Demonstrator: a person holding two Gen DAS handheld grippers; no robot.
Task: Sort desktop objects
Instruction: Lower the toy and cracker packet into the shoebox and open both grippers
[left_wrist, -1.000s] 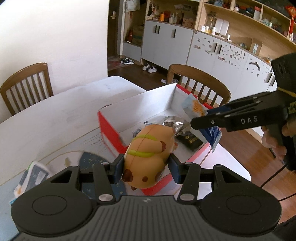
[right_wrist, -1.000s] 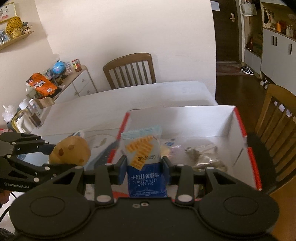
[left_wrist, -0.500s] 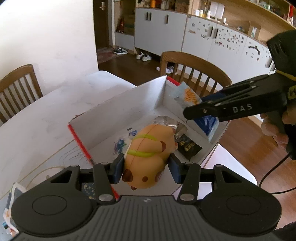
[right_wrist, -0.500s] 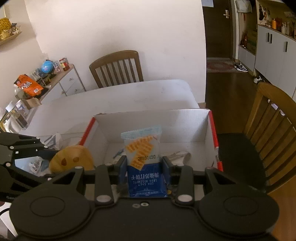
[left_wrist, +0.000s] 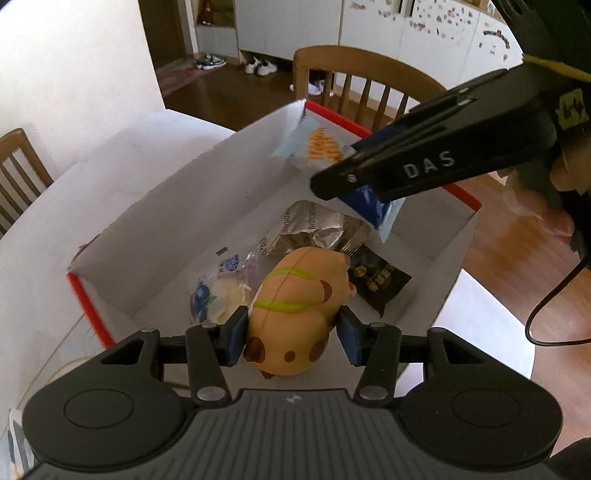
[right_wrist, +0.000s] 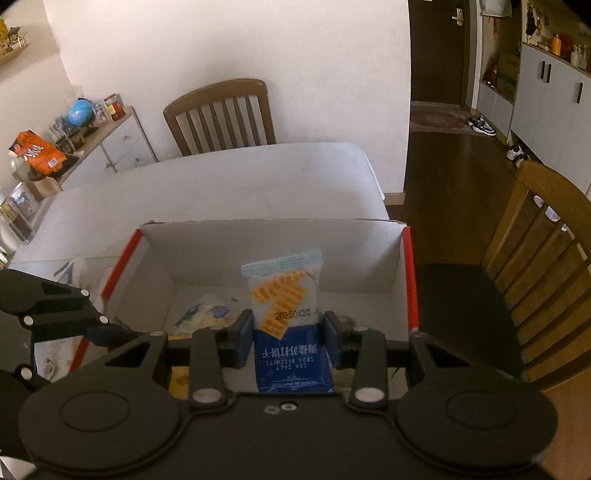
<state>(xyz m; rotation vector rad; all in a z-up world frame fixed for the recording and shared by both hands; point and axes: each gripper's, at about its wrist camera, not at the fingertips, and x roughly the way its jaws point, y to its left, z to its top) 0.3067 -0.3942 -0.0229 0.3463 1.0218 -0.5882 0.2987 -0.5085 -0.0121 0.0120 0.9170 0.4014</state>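
My left gripper (left_wrist: 291, 332) is shut on an orange squishy toy (left_wrist: 295, 306) with brown spots and green stripes, held over the open white box (left_wrist: 236, 162) with red edges. My right gripper (right_wrist: 288, 332) is shut on a blue and white soda biscuit packet (right_wrist: 282, 295), also held above the box (right_wrist: 269, 236). In the left wrist view the right gripper (left_wrist: 343, 184) and its packet (left_wrist: 317, 147) hang over the box's far side. Inside the box lie a silver packet (left_wrist: 314, 229), a black packet (left_wrist: 376, 280) and a clear wrapped snack (left_wrist: 218, 291).
The box stands on a white table (right_wrist: 258, 173). Wooden chairs stand at the far side (right_wrist: 221, 114) and at the right (right_wrist: 546, 251). A side cabinet (right_wrist: 110, 147) with clutter is at the left. A cable (left_wrist: 546, 310) hangs from the right gripper.
Both grippers have moved forward over the box with their objects still held. The toy and the biscuit packet now hang above the box's inside.
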